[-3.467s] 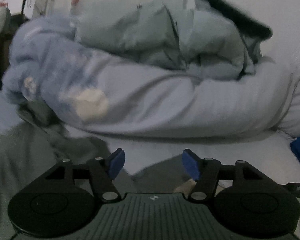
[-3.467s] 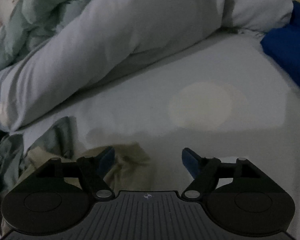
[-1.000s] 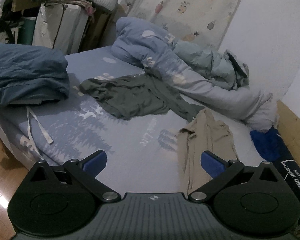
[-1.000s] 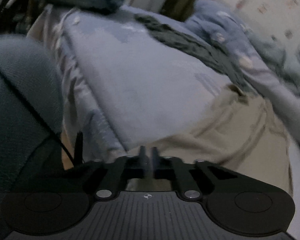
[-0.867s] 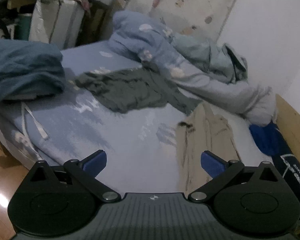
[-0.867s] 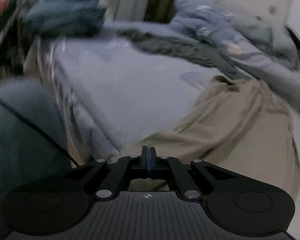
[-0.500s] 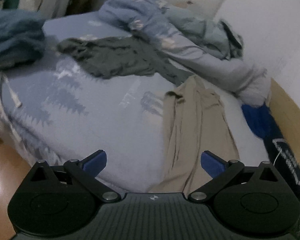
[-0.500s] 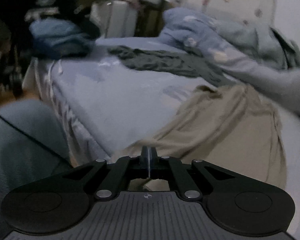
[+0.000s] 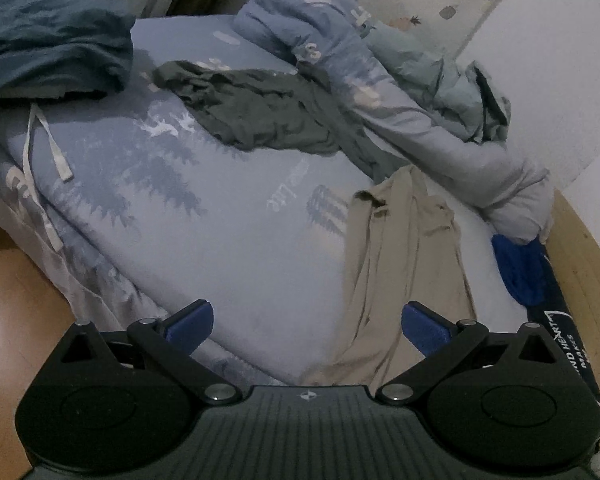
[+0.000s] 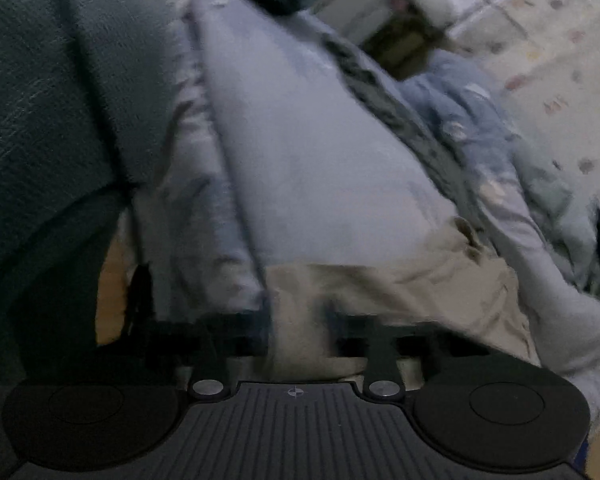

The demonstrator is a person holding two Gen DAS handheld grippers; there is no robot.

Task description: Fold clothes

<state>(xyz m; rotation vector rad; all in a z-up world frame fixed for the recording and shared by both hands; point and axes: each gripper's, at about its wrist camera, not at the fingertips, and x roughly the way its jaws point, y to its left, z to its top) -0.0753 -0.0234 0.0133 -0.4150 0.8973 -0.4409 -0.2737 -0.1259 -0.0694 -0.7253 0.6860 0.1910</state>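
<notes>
Right gripper [image 10: 300,332]: fingers, pressed together half a sec ago on the hem, now a motion smear, so can't tell if parted or pinching; view has swung low beside the bed [image 9: 240,240] edge. Left gripper [image 9: 306,326] fingers spread wide, empty, held high over the near edge. Beige garment [image 9: 404,264] lies stretched at the bed's right side, hem draping over the near edge. Likely mid-tug, flattening before 1st fold.

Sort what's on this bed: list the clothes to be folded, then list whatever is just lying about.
For the job:
- beige garment, stretched to the mattress edge
- dark grey garment, crumpled mid-bed

Lying about:
- blue duvet, bunched by the wall
- teal bedding bundle
- bright blue cloth
- patterned bedsheet
</notes>
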